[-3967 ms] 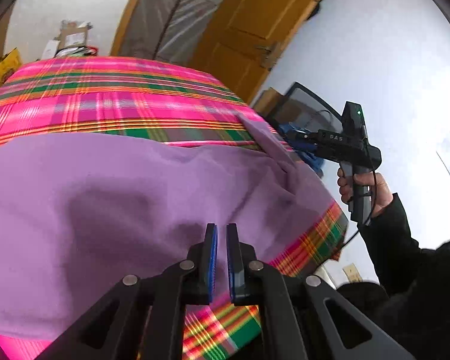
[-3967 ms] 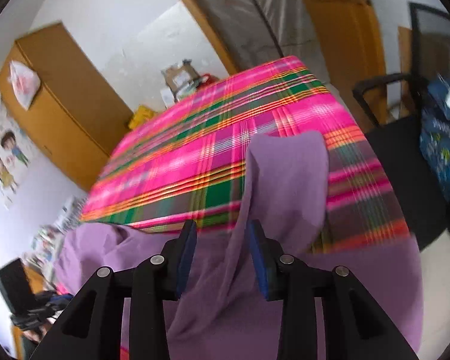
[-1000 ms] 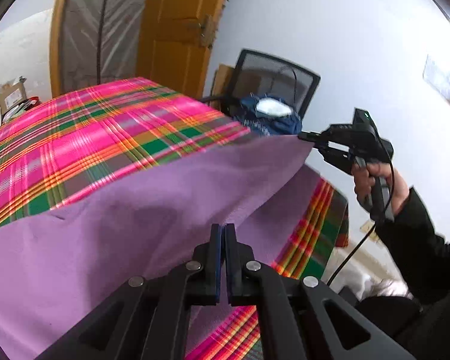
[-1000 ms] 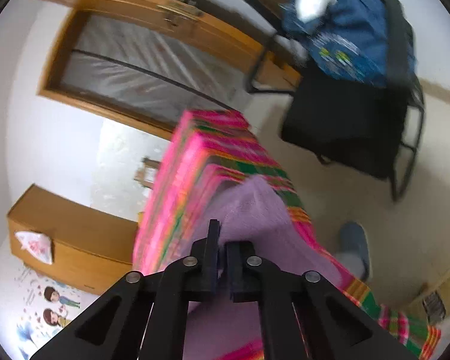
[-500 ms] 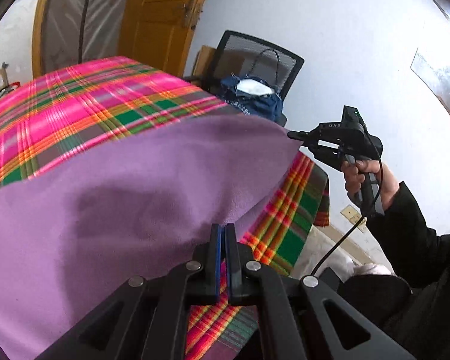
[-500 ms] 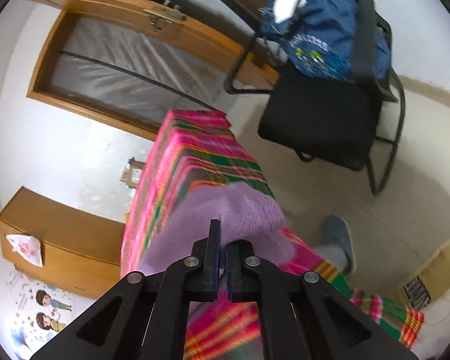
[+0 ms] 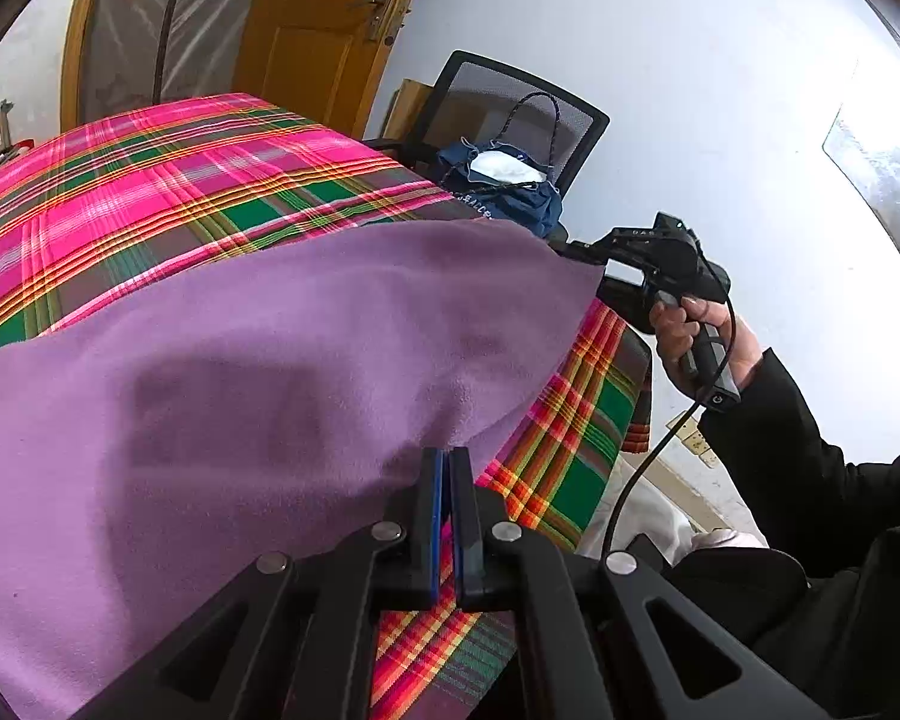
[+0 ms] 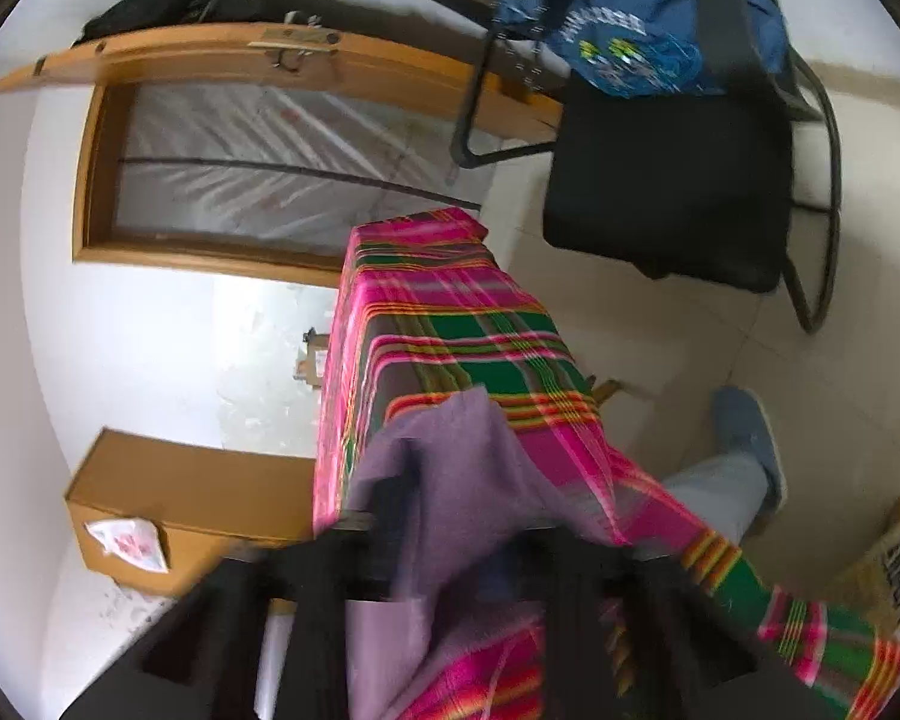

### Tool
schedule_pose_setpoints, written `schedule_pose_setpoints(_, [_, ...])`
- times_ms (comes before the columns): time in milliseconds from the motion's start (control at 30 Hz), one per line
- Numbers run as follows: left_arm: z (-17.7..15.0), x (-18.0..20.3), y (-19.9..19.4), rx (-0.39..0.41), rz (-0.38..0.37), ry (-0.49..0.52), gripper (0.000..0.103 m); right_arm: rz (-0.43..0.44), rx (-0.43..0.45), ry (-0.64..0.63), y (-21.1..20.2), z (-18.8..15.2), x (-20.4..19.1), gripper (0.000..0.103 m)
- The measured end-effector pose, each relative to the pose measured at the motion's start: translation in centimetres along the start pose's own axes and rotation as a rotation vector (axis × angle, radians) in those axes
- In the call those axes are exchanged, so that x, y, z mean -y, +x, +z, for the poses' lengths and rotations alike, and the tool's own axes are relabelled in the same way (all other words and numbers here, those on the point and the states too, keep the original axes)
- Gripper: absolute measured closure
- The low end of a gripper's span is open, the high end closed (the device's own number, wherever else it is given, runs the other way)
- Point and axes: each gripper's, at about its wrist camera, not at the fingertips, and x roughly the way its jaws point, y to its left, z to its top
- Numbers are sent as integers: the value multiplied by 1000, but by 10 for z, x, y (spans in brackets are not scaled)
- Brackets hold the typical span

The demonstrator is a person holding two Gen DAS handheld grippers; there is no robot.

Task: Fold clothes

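Purple cloth (image 7: 258,372) fills the left wrist view, spread wide over a table draped in a pink, green and orange plaid cover (image 7: 168,180). Up front, the left gripper (image 7: 447,468) has its blue-padded jaws clamped together on the cloth's near edge, right at the table's corner. Across the way, the right gripper (image 7: 561,249) sits at the cloth's far corner, held by a hand (image 7: 699,330) in a dark sleeve (image 7: 774,438); a cable hangs from the handle. Behind it stands a black mesh chair (image 7: 522,108) with a blue bag (image 7: 498,180) on its seat, and an orange-brown door (image 7: 324,30) beyond.

Over to the right wrist view, tilted and blurred. The cloth (image 8: 450,480) bunches right over the right gripper (image 8: 444,546), covering the fingertips, so the picture alone cannot settle it, yet the jaws are pinched tight with the fabric draped between them. The plaid cover (image 8: 450,324) runs away along the table's side. The chair (image 8: 666,192) and bag (image 8: 624,18) show at top, a slippered foot (image 8: 747,432) on the pale floor, a wooden cabinet (image 8: 186,492) at left.
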Motion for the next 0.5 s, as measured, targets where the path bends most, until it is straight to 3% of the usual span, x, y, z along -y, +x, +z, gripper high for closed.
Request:
schedule_pose_setpoints(167, [4,4,-3,15,-11,3,101,54,79,-130,-17,6,-29,100])
schedule_pose_setpoints(233, [5,6,0,7,-12,8,101,29,83,-148,-18,7,-28,100])
schedule_pose_setpoints(400, [1,3,11,-27,-15,0,101,-81,28,-78,-9,5,1,100])
schedule_pose_setpoints(500, [-2,0,14,-49,-33,-3,101,-95,0,-10,-5,5,17,90])
